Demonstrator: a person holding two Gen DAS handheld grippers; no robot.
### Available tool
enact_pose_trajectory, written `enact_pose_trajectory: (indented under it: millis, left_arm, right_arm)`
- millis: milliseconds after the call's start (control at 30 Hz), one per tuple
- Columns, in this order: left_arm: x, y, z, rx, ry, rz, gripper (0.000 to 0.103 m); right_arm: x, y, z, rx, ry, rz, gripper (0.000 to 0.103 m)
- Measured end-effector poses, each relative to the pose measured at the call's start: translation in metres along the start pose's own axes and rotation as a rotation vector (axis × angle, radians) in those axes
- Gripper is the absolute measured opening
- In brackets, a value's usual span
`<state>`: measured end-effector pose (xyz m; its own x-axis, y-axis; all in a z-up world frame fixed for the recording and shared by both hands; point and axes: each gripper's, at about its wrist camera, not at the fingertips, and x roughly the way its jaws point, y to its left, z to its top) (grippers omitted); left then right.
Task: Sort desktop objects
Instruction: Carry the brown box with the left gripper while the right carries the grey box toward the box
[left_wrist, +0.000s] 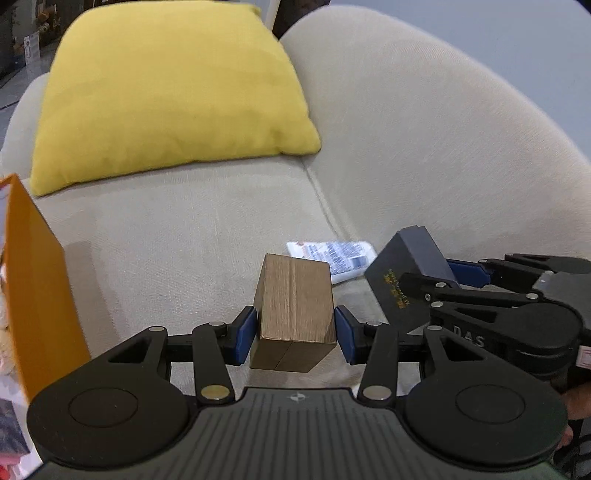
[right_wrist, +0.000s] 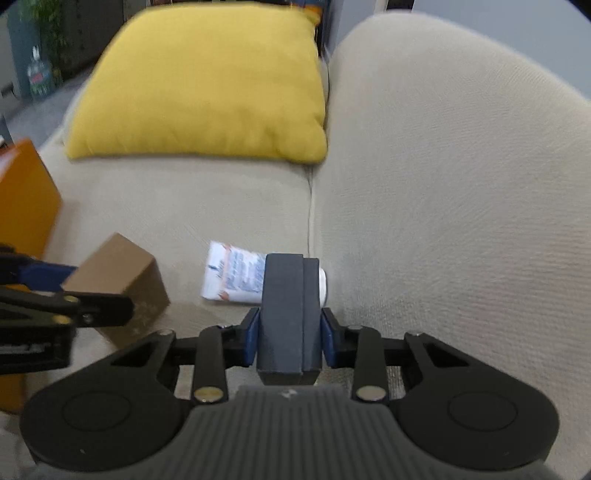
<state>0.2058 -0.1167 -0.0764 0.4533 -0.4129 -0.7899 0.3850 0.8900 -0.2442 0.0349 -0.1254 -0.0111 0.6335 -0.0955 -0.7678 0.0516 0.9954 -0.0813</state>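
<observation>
The beige sofa (left_wrist: 207, 229) fills nearly all I see, its rounded backrest curving up on the right and its seat cushion spread below both of my grippers. A yellow pillow (left_wrist: 173, 92) lies at the far end of the seat, leaning against the backrest. At the left edge stands an orange box (left_wrist: 40, 288), upright on the seat, with printed sides that I cannot read.

My left gripper (left_wrist: 295, 334) is pinching a brown cardboard box (left_wrist: 295, 306) by its two long sides; the blue pads press on it, and the box is tilted and appears lifted clear of the cushion. My right gripper (right_wrist: 289, 338) clamps a dark grey-blue box (right_wrist: 290, 317) between its pads, holding it on edge so that its seam faces me. From the left wrist view that same box shows gold lettering on its dark face, too small to read.

On the seat, near the crease where cushion meets backrest, lies a white tube (right_wrist: 236, 273) with blue print, flat on its side, partly hidden behind the dark box. It sits between the two held boxes, beyond them.
</observation>
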Motion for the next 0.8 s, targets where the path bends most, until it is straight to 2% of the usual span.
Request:
enact_pose_trajectory:
  millis: [200,300,500,600,800]
  left_arm:
    - [-0.055,-0.002,-0.006,-0.008,-0.091,-0.009,0.053]
    - [-0.083,0.002,-0.010,-0.021,-0.141,-0.001,0.053]
    - [-0.129,0.023,-0.018,-0.067,-0.198,0.075,0.053]
    - [-0.147,0.042,-0.026,-0.102,-0.215,0.116,0.053]
    - [-0.175,0.086,-0.043,-0.194,-0.231,0.178,0.053]
  right_arm:
    - [-0.070,0.007,0.000,0.052,-0.116,0.093,0.035]
    - [-0.090,0.015,0.002,0.073,-0.162,0.162,0.035]
    - [-0.137,0.049,0.004,0.064,-0.232,0.279,0.035]
    - [-0.146,0.073,0.008,0.049,-0.236,0.351,0.035]
    - [-0.142,0.125,0.010,0.017,-0.192,0.460,0.035]
